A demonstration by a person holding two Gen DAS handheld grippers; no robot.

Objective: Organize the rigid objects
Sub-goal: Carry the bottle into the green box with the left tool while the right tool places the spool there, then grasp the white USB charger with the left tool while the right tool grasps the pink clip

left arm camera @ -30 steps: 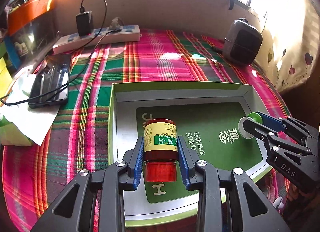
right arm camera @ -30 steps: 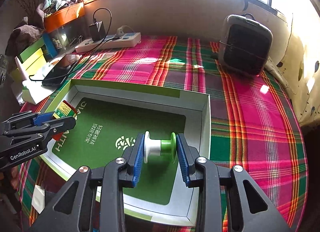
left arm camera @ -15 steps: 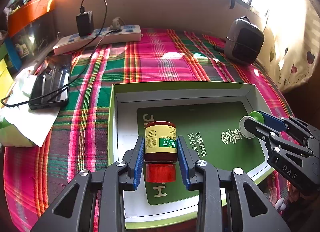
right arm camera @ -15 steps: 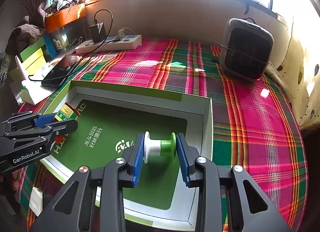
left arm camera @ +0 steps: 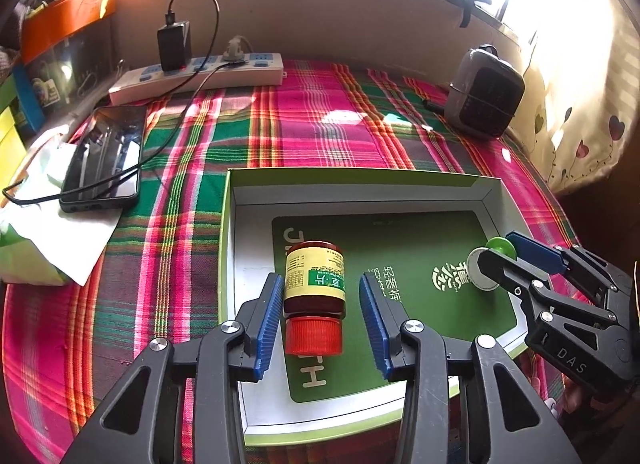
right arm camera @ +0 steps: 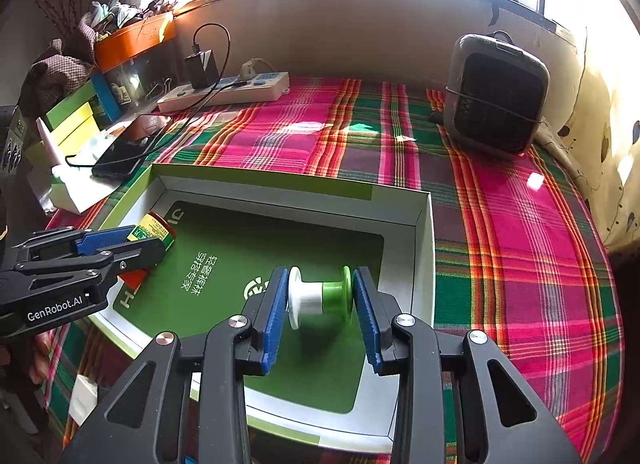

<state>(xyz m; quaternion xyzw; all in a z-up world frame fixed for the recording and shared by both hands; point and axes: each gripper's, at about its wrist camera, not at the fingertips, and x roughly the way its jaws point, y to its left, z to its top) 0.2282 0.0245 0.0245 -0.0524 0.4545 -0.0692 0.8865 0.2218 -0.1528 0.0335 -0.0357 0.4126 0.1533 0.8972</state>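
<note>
Between left gripper (left arm camera: 322, 304) fingers, spread wide with gaps both sides: red-capped medicine bottle (left arm camera: 315, 296) lying near the box's (left arm camera: 352, 200) left edge. Right gripper (right arm camera: 320, 306) pads pinch white-green spool (right arm camera: 320, 296) near the box's right edge.

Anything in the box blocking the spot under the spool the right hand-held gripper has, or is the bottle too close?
Nothing visible blocks it. The spool sits between the right hand-held gripper pads above bare green box floor. The bottle, between the left hand-held gripper pads, is at the box's opposite end.
</note>
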